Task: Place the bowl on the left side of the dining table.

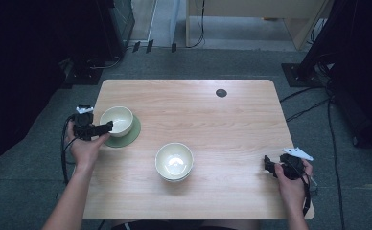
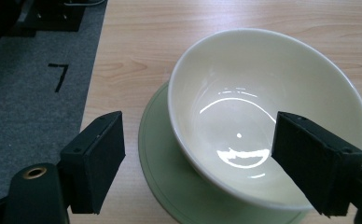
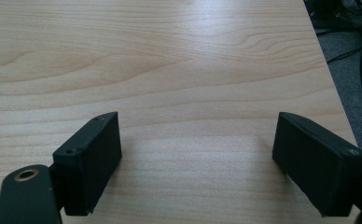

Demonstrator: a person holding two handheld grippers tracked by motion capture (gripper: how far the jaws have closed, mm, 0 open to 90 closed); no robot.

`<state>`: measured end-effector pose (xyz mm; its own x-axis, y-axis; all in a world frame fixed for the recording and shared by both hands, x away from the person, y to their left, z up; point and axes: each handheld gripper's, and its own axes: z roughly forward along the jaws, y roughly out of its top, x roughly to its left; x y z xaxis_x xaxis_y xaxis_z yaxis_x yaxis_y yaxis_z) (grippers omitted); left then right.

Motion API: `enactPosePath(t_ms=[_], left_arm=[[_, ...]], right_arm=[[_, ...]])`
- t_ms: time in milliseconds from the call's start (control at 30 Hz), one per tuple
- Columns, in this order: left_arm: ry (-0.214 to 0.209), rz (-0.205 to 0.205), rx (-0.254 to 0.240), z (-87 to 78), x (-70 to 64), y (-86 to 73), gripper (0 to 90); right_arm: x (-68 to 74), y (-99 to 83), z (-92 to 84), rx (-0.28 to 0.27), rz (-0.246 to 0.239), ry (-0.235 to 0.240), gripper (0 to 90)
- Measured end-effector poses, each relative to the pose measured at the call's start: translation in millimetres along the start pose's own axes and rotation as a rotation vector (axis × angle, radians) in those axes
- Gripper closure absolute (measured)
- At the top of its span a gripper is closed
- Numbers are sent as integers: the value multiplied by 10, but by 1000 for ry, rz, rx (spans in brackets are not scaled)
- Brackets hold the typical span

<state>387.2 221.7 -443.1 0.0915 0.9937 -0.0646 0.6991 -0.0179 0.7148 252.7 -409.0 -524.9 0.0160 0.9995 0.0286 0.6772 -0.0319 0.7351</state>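
A cream bowl (image 1: 117,120) (image 2: 268,112) sits on a green saucer (image 1: 134,134) (image 2: 170,172) near the table's left edge. My left gripper (image 1: 97,128) (image 2: 202,163) is open at the bowl's near left rim, one jaw outside it over the saucer, the other over the bowl's inside; touch is not clear. A second stack of cream bowls (image 1: 174,161) stands in the middle of the table, apart from both grippers. My right gripper (image 1: 270,166) (image 3: 198,163) is open low over bare wood at the right front, nothing between its jaws.
The wooden table (image 1: 213,124) has a small dark round cap (image 1: 221,93) at its far right. Grey floor with black cables (image 1: 304,108) runs along the table's right side. Dark equipment stands at both far sides of the room.
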Motion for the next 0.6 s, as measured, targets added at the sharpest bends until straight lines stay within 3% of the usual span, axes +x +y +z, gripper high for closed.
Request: enactPosePath(t_ms=[100,233,367,533,600], left_arm=[[-12,11,-11,-43,-2,-44,169],[-16,-13,-33,-97,25,-117,176],[-48,-20,-55,-165,31,-199,177],[-36,-16,-51,-230,-9,-299,177],[-50,-28,-55,-258,-14,-341,177]], right_arm=[[0,0,0,0,0,0,156],[0,0,0,0,0,0,155],[0,0,0,0,0,0,156],[0,0,0,0,0,0,155],[0,0,0,0,0,0,155]])
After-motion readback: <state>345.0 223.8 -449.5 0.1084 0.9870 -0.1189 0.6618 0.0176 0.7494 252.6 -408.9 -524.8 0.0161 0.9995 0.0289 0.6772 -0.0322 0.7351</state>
